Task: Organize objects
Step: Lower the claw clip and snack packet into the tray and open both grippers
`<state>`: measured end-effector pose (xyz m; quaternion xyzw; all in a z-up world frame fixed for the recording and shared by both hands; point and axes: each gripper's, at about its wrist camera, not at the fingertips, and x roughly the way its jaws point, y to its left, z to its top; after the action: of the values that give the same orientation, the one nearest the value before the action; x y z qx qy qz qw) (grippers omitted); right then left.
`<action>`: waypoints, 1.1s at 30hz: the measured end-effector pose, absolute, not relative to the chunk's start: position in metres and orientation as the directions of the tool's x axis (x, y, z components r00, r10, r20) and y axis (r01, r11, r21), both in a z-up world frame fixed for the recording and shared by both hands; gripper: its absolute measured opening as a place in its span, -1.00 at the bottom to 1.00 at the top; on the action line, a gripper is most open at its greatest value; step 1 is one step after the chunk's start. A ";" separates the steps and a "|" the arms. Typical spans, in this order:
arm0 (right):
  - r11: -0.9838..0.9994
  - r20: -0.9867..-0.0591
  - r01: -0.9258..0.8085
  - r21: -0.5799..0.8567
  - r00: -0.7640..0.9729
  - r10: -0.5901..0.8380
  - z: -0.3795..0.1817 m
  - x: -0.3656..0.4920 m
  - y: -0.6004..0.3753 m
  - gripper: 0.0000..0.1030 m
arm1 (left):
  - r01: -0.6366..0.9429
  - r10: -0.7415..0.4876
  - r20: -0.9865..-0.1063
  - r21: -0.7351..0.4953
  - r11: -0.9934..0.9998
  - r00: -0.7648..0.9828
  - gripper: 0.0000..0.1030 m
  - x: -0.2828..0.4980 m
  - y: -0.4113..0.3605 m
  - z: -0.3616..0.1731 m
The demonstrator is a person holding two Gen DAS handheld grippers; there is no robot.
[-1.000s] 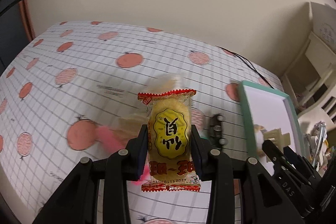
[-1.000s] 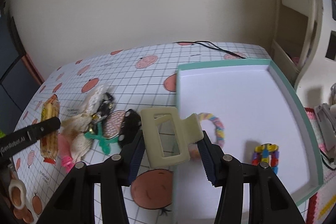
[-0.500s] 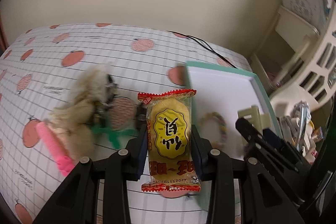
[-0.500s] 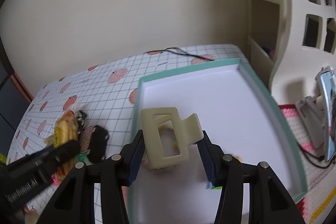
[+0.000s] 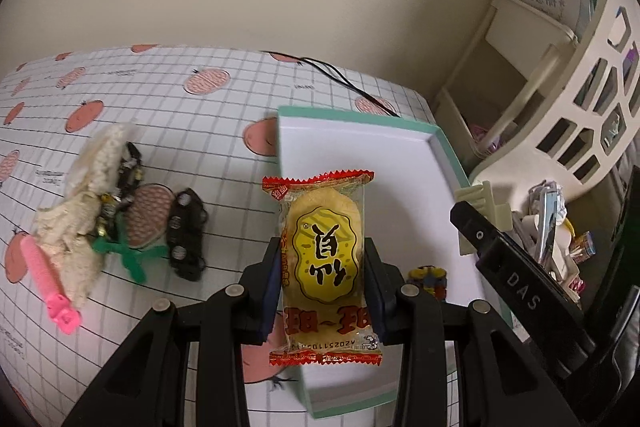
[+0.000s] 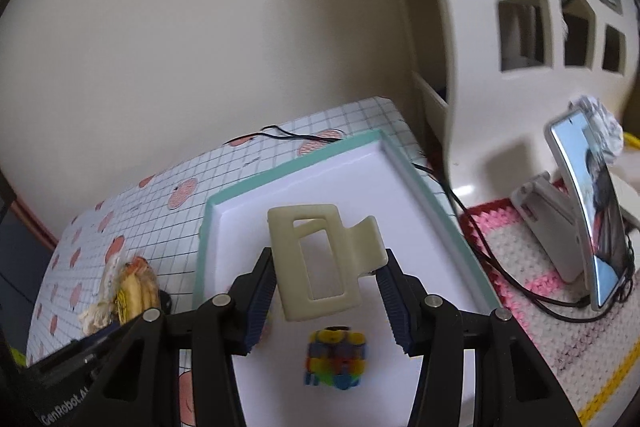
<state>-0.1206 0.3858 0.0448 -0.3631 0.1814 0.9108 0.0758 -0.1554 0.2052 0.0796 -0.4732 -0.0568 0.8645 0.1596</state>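
Over tray (image 5: 400,155), 12 o'clock: L gripper (image 5: 322,263) clamps snack pack (image 5: 324,255) mid-body; light, crushable. R gripper (image 6: 326,281) pinches hair claw (image 6: 320,259); stiff, slick.

The snack packet (image 5: 325,259) hides part of the tray (image 5: 448,151) floor behind it.

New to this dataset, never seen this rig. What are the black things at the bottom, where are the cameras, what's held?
Each picture comes from a fisheye camera on a handheld two-finger gripper, looking along its black fingers.

Left view: the left gripper is shut on a yellow snack packet with red crimped ends.

Right view: the right gripper holds a cream plastic claw hair clip above a white tray with a teal rim, which already contains a multicoloured bead toy.

On the tomato-print grid tablecloth lie a pink hair clip, cream lace scrunchies and a green bow.
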 end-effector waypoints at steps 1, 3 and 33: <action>-0.922 -0.693 -0.275 0.273 -0.721 0.010 0.043 -0.120 0.388 0.03 | -0.226 0.332 -0.803 -0.250 -0.941 -0.494 -0.25 -0.155 0.208 0.077; -0.919 -0.702 -0.285 0.272 -0.712 0.014 0.039 -0.121 0.390 0.03 | -0.231 0.336 -0.810 -0.253 -0.940 -0.481 -0.25 -0.155 0.214 0.071; -0.928 -0.754 -0.320 0.193 -0.653 0.069 0.014 -0.126 0.397 0.04 | -0.230 0.287 -0.860 -0.204 -0.951 -0.421 -0.25 -0.154 0.230 0.031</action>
<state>-0.1261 0.3972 0.0140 -0.4021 0.1563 0.8956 0.1087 -0.1545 0.2298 0.0309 -0.5155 -0.0274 0.8426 0.1534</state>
